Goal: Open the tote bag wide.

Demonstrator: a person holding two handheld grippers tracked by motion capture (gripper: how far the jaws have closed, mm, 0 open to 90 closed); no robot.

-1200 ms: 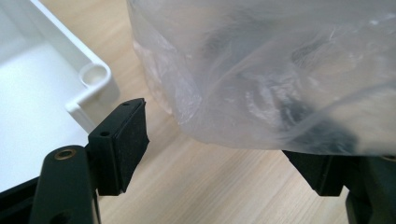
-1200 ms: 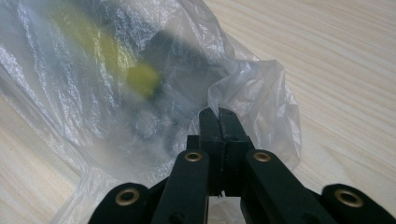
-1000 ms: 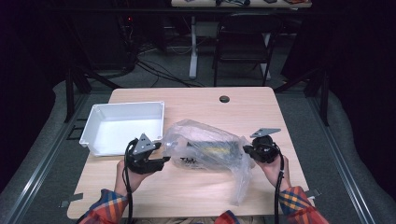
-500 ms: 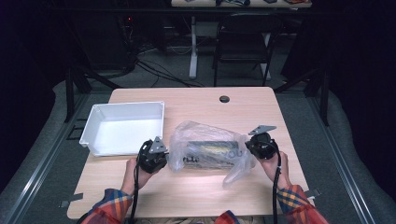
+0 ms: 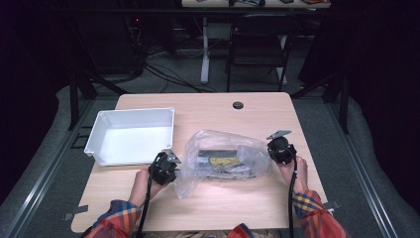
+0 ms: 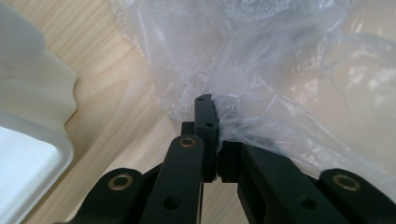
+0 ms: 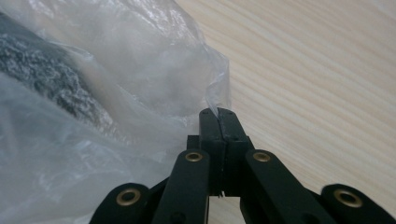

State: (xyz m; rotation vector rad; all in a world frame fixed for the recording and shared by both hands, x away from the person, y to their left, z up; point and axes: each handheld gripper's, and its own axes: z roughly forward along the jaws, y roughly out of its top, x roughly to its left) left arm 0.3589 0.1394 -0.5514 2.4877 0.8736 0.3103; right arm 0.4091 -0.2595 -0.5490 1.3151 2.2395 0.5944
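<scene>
Just left of the left claw (image 5: 168, 166) and a little farther from the person, a white tray (image 5: 97, 135) sits on the wooden counter (image 5: 218, 208); its inside shows nothing but bare white floor. In the left claw view one rounded corner of the tray (image 6: 32, 140) lies close beside the jaws. The left claw (image 6: 211, 112) is clenched on the left edge of a clear plastic bag (image 6: 280, 74), the crinkled film bunched between its black jaws; those jaws have just been closing on that film.

Between the two claws the plastic bag (image 5: 225, 158) lies on the counter, puffed up and wrinkled. Inside it rests a dark flat item with a yellowish patch (image 5: 224, 161); what it is cannot be told.

At the bag's right end the right claw (image 5: 275, 152) is likewise clenched on the film. In the right claw view the jaws (image 7: 219, 119) meet on a thin fold of the bag (image 7: 140, 60), with the dark content dimly visible through the plastic to the claw's left and bare counter (image 7: 317, 84) to its right.
</scene>
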